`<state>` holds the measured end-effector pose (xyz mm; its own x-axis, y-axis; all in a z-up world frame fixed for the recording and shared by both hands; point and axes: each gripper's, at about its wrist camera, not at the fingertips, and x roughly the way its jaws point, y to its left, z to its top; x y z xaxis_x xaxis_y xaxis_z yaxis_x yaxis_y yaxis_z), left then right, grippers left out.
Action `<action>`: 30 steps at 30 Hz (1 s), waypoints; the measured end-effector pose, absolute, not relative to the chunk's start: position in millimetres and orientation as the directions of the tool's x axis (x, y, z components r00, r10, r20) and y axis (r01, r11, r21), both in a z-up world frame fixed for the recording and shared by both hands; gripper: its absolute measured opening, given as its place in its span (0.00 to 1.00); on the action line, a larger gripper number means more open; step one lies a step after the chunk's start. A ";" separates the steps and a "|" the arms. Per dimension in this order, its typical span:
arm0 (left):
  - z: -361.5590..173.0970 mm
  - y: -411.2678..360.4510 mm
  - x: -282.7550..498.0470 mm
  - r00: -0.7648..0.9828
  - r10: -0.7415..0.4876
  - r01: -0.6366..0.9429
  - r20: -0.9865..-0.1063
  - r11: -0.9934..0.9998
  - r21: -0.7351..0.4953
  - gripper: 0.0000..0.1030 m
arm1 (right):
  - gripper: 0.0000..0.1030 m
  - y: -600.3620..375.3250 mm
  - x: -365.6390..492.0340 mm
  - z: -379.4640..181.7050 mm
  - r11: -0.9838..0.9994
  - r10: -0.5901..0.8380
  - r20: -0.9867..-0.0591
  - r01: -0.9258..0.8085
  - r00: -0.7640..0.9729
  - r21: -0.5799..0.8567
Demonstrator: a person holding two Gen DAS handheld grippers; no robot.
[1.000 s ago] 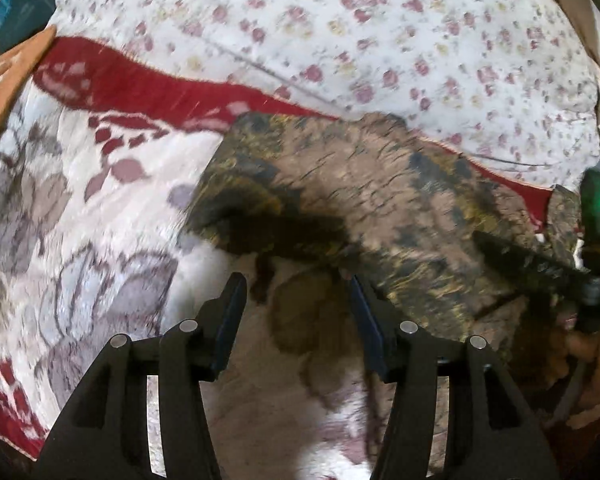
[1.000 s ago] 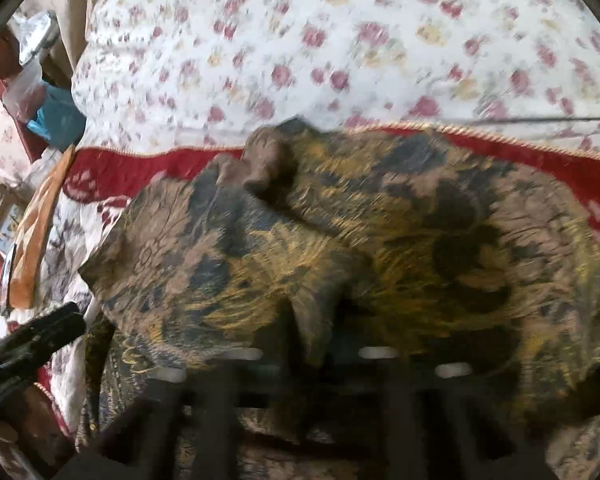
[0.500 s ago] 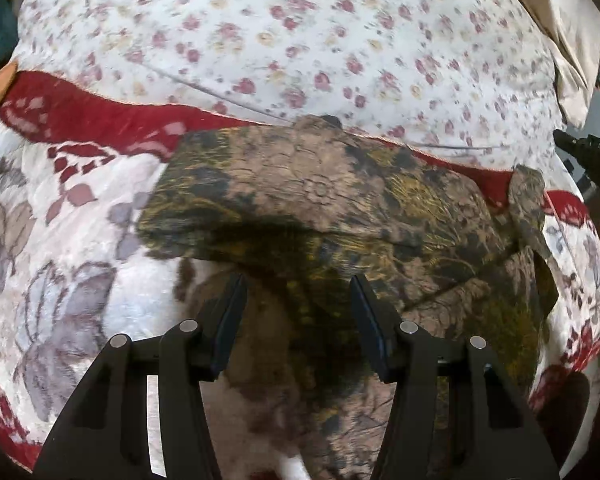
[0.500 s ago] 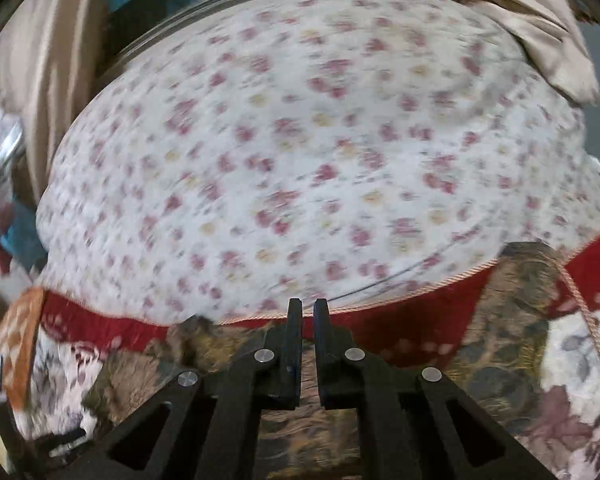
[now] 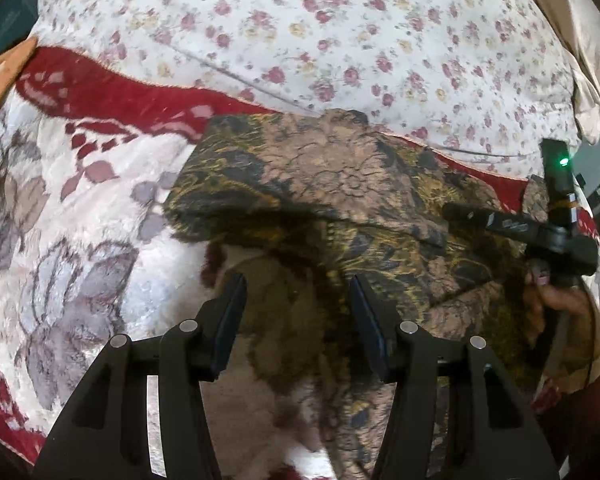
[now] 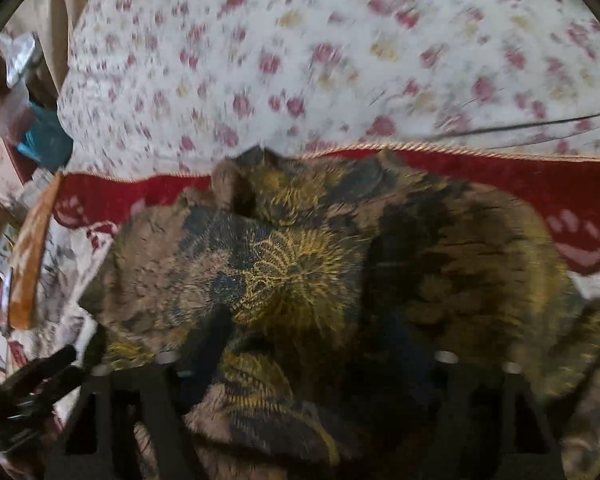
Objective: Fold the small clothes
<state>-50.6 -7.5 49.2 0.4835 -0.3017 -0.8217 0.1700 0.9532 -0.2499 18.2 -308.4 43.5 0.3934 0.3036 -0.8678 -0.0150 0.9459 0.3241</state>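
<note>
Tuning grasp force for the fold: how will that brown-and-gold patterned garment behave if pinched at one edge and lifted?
Probably floppy: the brown-and-gold patterned garment lies in soft layered folds and follows the blanket beneath. Likely light, since it looks thin at the edges. It may drag rather than slide, as the blanket looks plush, though that is hard to judge.

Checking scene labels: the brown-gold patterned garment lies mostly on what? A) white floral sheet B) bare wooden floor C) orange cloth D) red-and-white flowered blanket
D: the garment lies on the red-and-white blanket; only its far edge reaches the white floral sheet.
</note>
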 end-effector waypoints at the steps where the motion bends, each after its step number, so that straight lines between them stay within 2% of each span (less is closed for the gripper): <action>1: 47.3 -6.1 -50.2 0.478 -0.304 0.164 -0.824 0.953 -0.256 0.52 | 0.23 -304.8 20.5 39.3 0.952 0.289 -0.875 -0.022 0.388 0.305; 2: 46.0 -5.7 -50.0 0.475 -0.307 0.163 -0.825 0.952 -0.260 0.52 | 0.12 -303.7 21.0 41.8 0.953 0.291 -0.869 -0.039 0.401 0.301; 3: 45.2 -6.0 -50.1 0.474 -0.308 0.164 -0.825 0.951 -0.261 0.52 | 0.08 -304.6 21.9 47.6 0.947 0.310 -0.858 -0.049 0.409 0.319; 6: 44.5 -9.3 -49.5 0.475 -0.313 0.175 -0.822 0.950 -0.260 0.52 | 0.07 -331.9 17.0 93.9 0.930 0.337 -0.782 -0.052 0.524 0.365; 10: 43.6 -17.8 -45.4 0.472 -0.334 0.181 -0.816 0.942 -0.281 0.52 | 0.07 -378.3 12.0 164.7 0.936 0.268 -0.693 -0.010 0.669 0.352; 14: 43.7 -33.5 -39.7 0.479 -0.333 0.198 -0.812 0.943 -0.269 0.52 | 0.07 -404.5 11.6 206.6 0.944 0.221 -0.650 0.008 0.727 0.329; 22: 34.2 -59.6 -11.8 0.480 -0.225 0.204 -0.848 0.969 -0.141 0.52 | 0.07 -427.3 7.2 265.1 0.965 0.154 -0.590 0.007 0.792 0.262; 26: 26.5 -64.2 9.4 0.455 -0.232 0.213 -0.860 0.966 -0.148 0.51 | 0.07 -438.1 1.4 284.5 0.961 0.163 -0.568 0.000 0.807 0.276; 28: 22.6 -65.0 19.7 0.437 -0.239 0.220 -0.867 0.963 -0.155 0.31 | 0.07 -439.8 -0.7 287.6 0.962 0.156 -0.562 0.004 0.812 0.274; 29: 22.4 -63.0 22.5 0.434 -0.238 0.212 -0.869 0.964 -0.158 0.15 | 0.07 -440.9 -1.8 287.7 0.962 0.154 -0.563 0.008 0.812 0.274; 30: 24.7 -57.5 25.5 0.441 -0.234 0.198 -0.867 0.967 -0.160 0.13 | 0.07 -441.9 -3.2 286.6 0.961 0.153 -0.565 0.012 0.811 0.278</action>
